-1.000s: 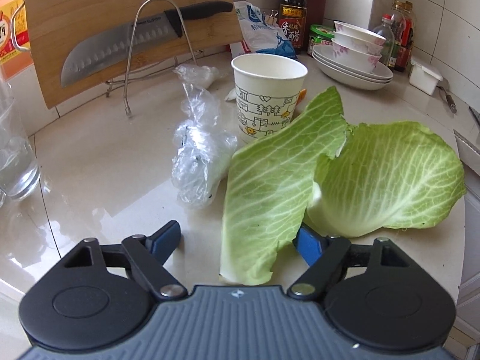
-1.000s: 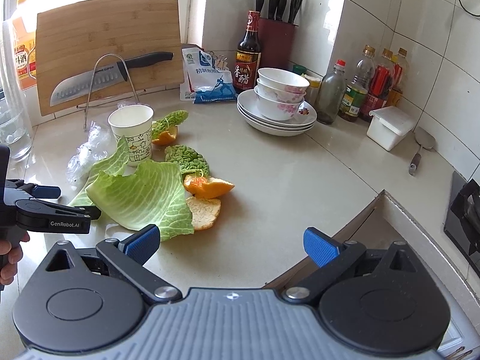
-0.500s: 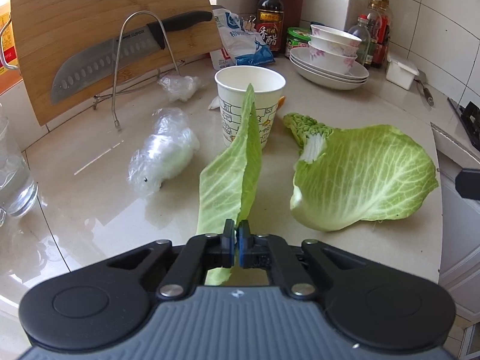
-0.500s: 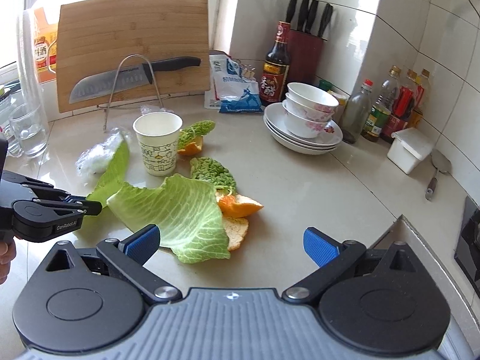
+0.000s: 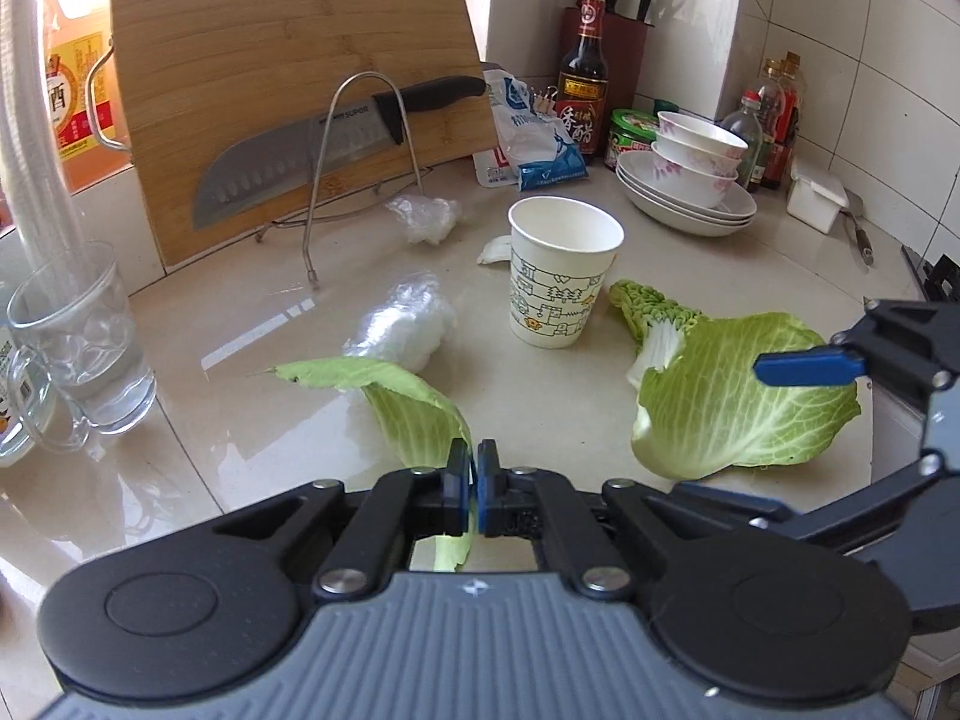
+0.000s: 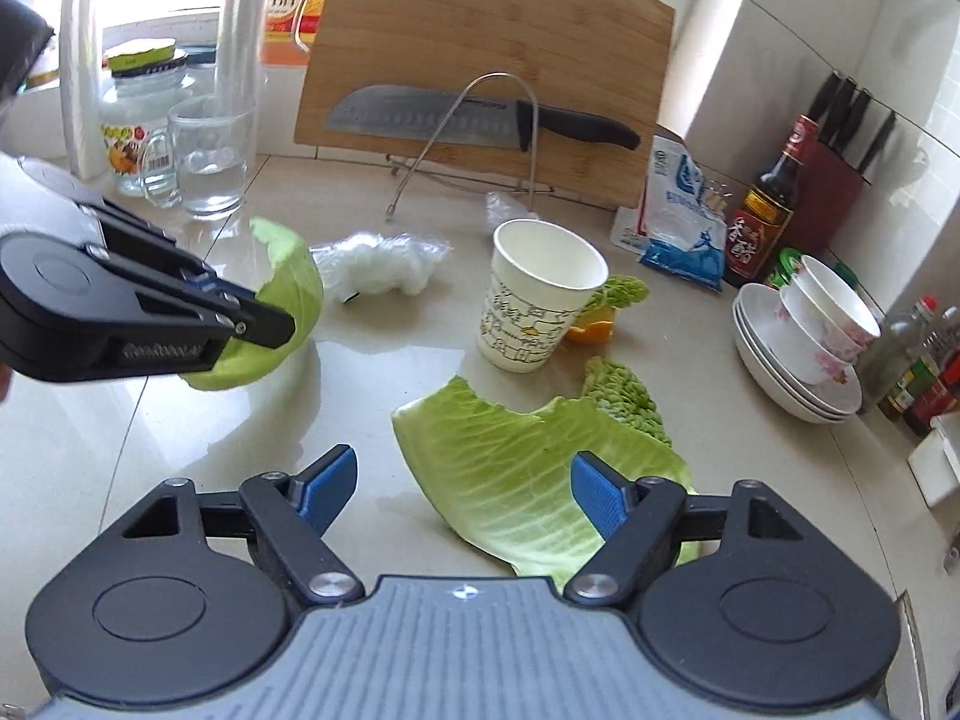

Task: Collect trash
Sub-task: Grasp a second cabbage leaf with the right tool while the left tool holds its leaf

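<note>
Left fingers (image 5: 471,468) pinch 1 cabbage leaf (image 5: 414,414), lifted at left | right fingers (image 6: 462,489) wide over 1 flat cabbage leaf (image 6: 528,474) on tabletop (image 6: 180,450) | 1 paper cup (image 6: 534,312) behind.

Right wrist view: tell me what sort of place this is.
Most likely a home kitchen counter. A wooden cutting board leans at the tiled wall with a chef's knife on a rack, a knife block stands in the corner, and stacked bowls sit beside sauce bottles.

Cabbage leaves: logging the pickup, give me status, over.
Left gripper shut on small cabbage leaf, lifted. Right gripper open over large cabbage leaf on counter. Paper cup stands behind, apart.
</note>
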`<control>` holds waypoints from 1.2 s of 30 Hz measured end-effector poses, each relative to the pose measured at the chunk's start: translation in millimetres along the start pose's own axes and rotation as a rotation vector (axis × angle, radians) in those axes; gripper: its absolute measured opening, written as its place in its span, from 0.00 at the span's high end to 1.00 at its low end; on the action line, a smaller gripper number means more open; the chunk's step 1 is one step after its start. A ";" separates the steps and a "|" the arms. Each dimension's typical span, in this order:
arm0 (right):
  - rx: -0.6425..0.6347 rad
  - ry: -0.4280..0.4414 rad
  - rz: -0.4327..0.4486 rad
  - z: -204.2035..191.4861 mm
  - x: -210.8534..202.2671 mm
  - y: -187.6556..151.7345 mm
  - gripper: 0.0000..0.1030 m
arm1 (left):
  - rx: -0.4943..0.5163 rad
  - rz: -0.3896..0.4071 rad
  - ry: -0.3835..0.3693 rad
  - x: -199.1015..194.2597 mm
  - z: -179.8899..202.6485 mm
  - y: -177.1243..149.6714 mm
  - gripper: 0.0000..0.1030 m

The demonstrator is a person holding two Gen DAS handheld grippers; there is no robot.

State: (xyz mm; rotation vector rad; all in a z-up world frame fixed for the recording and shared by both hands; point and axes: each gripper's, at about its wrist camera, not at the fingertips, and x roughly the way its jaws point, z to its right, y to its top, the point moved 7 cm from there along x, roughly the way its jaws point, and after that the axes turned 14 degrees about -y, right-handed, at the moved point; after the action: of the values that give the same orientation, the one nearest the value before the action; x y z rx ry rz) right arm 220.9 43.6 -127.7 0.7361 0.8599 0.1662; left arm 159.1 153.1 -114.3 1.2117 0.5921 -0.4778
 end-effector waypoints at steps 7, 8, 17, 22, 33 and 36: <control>-0.061 -0.089 -0.019 -27.4 32.5 -3.6 0.46 | -0.025 0.008 0.010 -12.8 -11.2 -0.2 1.00; -0.059 -0.107 -0.021 -27.6 36.1 -3.8 0.49 | -0.025 0.007 0.007 -12.8 -11.8 -0.1 1.00; -0.036 -0.110 -0.014 -19.5 25.4 -0.4 0.78 | -0.002 -0.013 -0.028 -11.5 -10.2 3.3 1.00; -0.006 -0.068 -0.002 -8.6 5.5 3.4 0.85 | 0.036 -0.028 -0.051 -14.1 -3.1 6.2 1.00; 0.095 0.078 0.003 27.0 -31.6 0.9 0.88 | 0.096 -0.116 -0.113 -19.7 20.6 11.0 1.00; 0.127 0.131 -0.001 38.4 -42.1 -1.3 0.88 | 0.119 -0.135 -0.132 -22.5 33.0 14.6 1.00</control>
State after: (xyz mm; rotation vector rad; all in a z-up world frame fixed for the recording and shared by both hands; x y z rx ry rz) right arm 221.5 5.1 -85.6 0.8503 1.0025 0.1608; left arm 156.9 126.3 -81.4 1.2468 0.5398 -0.7097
